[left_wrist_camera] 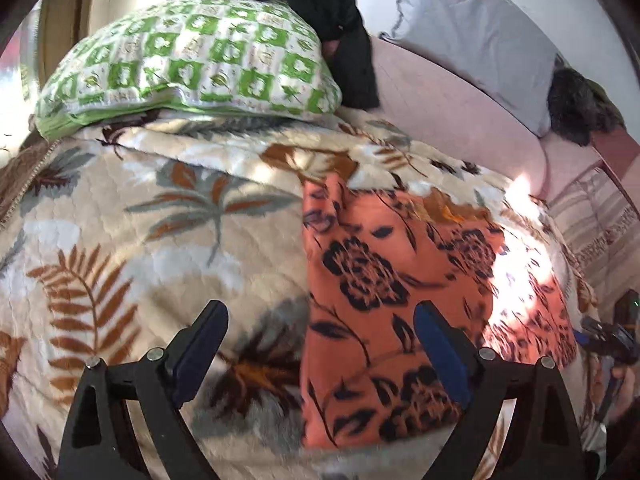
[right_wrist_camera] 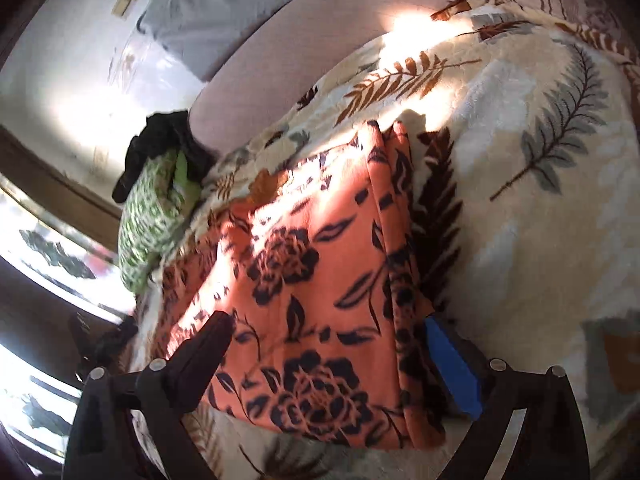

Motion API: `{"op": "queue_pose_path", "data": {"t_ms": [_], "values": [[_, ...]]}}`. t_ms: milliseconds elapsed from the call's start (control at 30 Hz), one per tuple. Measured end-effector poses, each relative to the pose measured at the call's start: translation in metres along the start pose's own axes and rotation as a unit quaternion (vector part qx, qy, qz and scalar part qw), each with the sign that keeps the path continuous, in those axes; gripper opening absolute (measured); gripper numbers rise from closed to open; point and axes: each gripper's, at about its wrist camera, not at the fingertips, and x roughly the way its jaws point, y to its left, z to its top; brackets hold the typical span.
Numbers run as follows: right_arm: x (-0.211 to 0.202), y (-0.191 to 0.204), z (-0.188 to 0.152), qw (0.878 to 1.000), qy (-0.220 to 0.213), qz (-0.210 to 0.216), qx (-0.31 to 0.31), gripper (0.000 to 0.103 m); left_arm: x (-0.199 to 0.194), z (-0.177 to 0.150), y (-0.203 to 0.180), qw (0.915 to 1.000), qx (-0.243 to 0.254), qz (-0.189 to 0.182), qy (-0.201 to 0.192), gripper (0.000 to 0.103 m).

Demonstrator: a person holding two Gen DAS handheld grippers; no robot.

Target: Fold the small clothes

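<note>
An orange garment with black flowers (left_wrist_camera: 400,292) lies flat on the leaf-print blanket (left_wrist_camera: 140,240); it also shows in the right wrist view (right_wrist_camera: 312,288), folded into a rough rectangle with a doubled edge on its right side. My left gripper (left_wrist_camera: 320,340) is open and empty above the garment's left edge, one finger over the blanket, one over the cloth. My right gripper (right_wrist_camera: 332,352) is open and empty, hovering over the garment's near part with its fingers astride it. The right gripper shows at the far right of the left wrist view (left_wrist_camera: 608,340).
A green-and-white checked pillow (left_wrist_camera: 192,64) lies at the head of the blanket with a black garment (left_wrist_camera: 320,16) draped over it. A grey pillow (left_wrist_camera: 472,36) and a dark furry item (left_wrist_camera: 580,108) rest on the pink sheet (left_wrist_camera: 460,120). Bright sunlight falls on the bed's right side.
</note>
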Motion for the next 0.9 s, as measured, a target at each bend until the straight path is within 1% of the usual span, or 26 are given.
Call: {"op": "queue_pose_path", "data": {"t_ms": [33,67,133,167,200,233,267,300,333,367,400,467,533,600,667,700,767,800,833,867,900], "values": [[0.003,-0.001,-0.003,1.000,0.006,-0.016,-0.014,0.097,0.004,-0.007,-0.007,0.9998,0.007,-0.014,0.014,0.094],[0.007,-0.003,-0.005,1.000,0.012,-0.022,-0.019,0.097,0.011,-0.015,-0.012,0.9993,0.017,-0.019,0.029,0.094],[0.019,-0.008,-0.003,0.999,0.030,-0.024,-0.016,0.096,0.039,-0.025,-0.023,0.9968,0.037,-0.009,0.071,0.094],[0.029,-0.011,0.000,0.999,0.038,-0.034,-0.014,0.094,0.052,-0.029,-0.026,0.9950,0.035,0.003,0.094,0.092],[0.034,-0.009,0.001,0.998,0.042,-0.044,-0.011,0.090,0.057,-0.031,-0.029,0.9950,0.038,0.021,0.090,0.081],[0.038,-0.006,0.004,0.997,0.050,-0.050,-0.011,0.066,0.057,-0.030,-0.035,0.9947,0.052,0.039,0.079,0.049],[0.043,-0.004,0.007,0.996,0.068,-0.050,-0.006,0.029,0.059,-0.024,-0.040,0.9943,0.052,0.028,0.088,0.026],[0.045,-0.001,0.008,0.996,0.080,-0.049,0.000,0.029,0.060,-0.016,-0.040,0.9944,0.024,0.015,0.102,0.015],[0.046,0.004,0.009,0.994,0.087,-0.063,-0.008,0.029,0.058,-0.008,-0.041,0.9947,0.010,0.019,0.101,0.014],[0.044,0.009,0.011,0.993,0.092,-0.067,-0.010,0.028,0.053,-0.001,-0.045,0.9953,0.011,0.022,0.094,0.014],[0.038,0.013,0.014,0.994,0.087,-0.062,-0.004,0.028,0.044,0.004,-0.048,0.9960,0.012,0.023,0.085,0.014],[0.015,0.029,0.020,0.997,0.061,-0.042,0.003,0.027,0.016,0.010,-0.055,0.9979,0.020,0.016,0.060,0.013],[-0.014,0.050,0.019,0.998,0.046,-0.032,-0.017,0.026,-0.017,0.008,-0.063,0.9987,0.033,0.009,0.038,0.013],[-0.040,0.070,0.009,0.998,0.041,-0.031,-0.042,0.026,-0.053,-0.007,-0.071,0.9987,0.047,0.003,0.020,0.013],[-0.070,0.079,-0.011,0.998,0.037,-0.025,-0.053,0.026,-0.085,-0.034,-0.069,0.9989,0.043,-0.008,0.018,0.014],[-0.085,0.077,-0.026,0.998,0.035,-0.020,-0.050,0.026,-0.094,-0.053,-0.066,0.9990,0.035,-0.013,0.023,0.014],[-0.106,0.065,-0.063,0.998,0.042,-0.016,-0.039,0.029,-0.097,-0.096,-0.058,0.9980,0.025,-0.023,0.053,0.020],[-0.108,0.054,-0.085,0.998,0.051,-0.015,-0.032,0.033,-0.089,-0.119,-0.050,0.9970,0.015,-0.026,0.072,0.028],[-0.105,0.039,-0.108,0.997,0.065,-0.020,-0.020,0.043,-0.074,-0.139,-0.041,0.9948,0.004,-0.019,0.100,0.043],[-0.096,0.020,-0.128,0.995,0.093,-0.036,-0.006,0.077,-0.057,-0.154,-0.031,0.9914,-0.005,-0.001,0.131,0.045],[-0.085,0.002,-0.147,0.991,0.120,-0.063,0.007,0.084,-0.057,-0.162,-0.023,0.9923,-0.013,-0.011,0.123,0.045]]}}
